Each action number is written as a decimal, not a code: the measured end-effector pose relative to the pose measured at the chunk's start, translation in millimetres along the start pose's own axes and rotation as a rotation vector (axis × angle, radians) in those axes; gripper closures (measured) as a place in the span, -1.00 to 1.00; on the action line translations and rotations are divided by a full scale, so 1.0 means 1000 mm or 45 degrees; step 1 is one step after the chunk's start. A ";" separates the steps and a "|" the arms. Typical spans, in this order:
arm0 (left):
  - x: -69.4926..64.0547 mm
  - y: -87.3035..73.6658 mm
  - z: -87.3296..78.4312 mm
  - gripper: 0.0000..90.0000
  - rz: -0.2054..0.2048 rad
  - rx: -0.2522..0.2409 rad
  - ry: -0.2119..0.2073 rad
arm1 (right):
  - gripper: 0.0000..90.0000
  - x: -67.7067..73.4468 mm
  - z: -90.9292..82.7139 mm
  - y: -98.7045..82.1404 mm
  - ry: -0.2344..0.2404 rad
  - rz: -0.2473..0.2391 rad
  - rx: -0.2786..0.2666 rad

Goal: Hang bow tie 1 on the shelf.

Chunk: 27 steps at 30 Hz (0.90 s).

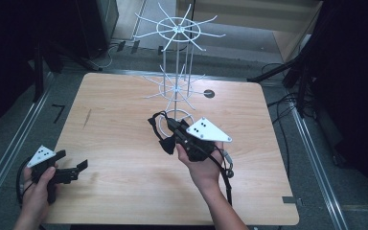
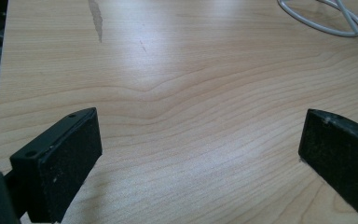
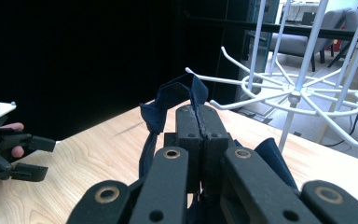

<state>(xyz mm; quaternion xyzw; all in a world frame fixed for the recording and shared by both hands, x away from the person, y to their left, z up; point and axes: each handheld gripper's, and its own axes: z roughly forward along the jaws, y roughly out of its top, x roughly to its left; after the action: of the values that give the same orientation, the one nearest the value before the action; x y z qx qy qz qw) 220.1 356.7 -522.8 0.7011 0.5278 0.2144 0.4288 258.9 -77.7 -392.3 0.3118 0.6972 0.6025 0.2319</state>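
We have the right gripper (image 3: 198, 123) clamped shut on a dark blue cloth strap (image 3: 168, 100), raised just in front of the white wire rack (image 1: 177, 72). Left gripper (image 1: 72, 170) rests wide open near the table (image 2: 177, 84) edge, holding nothing. To hang the strap well, we judge its loop should go over one prong tip (image 3: 189, 71) before release.

Table (image 1: 124, 143): light wood-grain top with rounded corners, a dark streak near its left side.
Floor (image 1: 249, 52): grey, with cables (image 1: 280, 103) trailing at the right.
Rails (image 1: 9, 153): metal strips run along both sides of the table.
Surroundings: dark on the left and right.
Far room: a grey chair (image 3: 303, 42), brightly lit.
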 end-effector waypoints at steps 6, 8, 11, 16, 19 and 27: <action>0.000 0.000 0.000 -1.00 0.002 0.001 0.001 | 1.00 -0.001 0.001 0.004 -0.005 -0.001 -0.011; 0.000 0.000 0.000 -1.00 0.002 0.001 0.001 | 1.00 -0.002 0.002 0.005 -0.010 0.001 -0.012; 0.000 0.000 0.000 -1.00 0.002 0.002 0.000 | 1.00 -0.004 0.004 0.006 -0.016 0.000 -0.013; 0.000 0.000 0.000 -1.00 0.003 0.002 0.000 | 1.00 -0.011 0.008 0.004 -0.041 0.018 -0.004; 0.000 0.000 0.000 -1.00 0.003 0.002 0.000 | 1.00 -0.014 0.011 0.004 -0.066 0.016 -0.006; 0.000 0.000 0.000 -1.00 0.000 0.000 0.001 | 1.00 -0.021 0.019 0.000 -0.122 0.042 -0.004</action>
<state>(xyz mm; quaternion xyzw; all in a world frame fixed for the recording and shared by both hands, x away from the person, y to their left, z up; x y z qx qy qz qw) 220.0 356.8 -522.7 0.7011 0.5279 0.2146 0.4286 287.4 -79.4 -396.3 0.3514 0.6790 0.5917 0.2556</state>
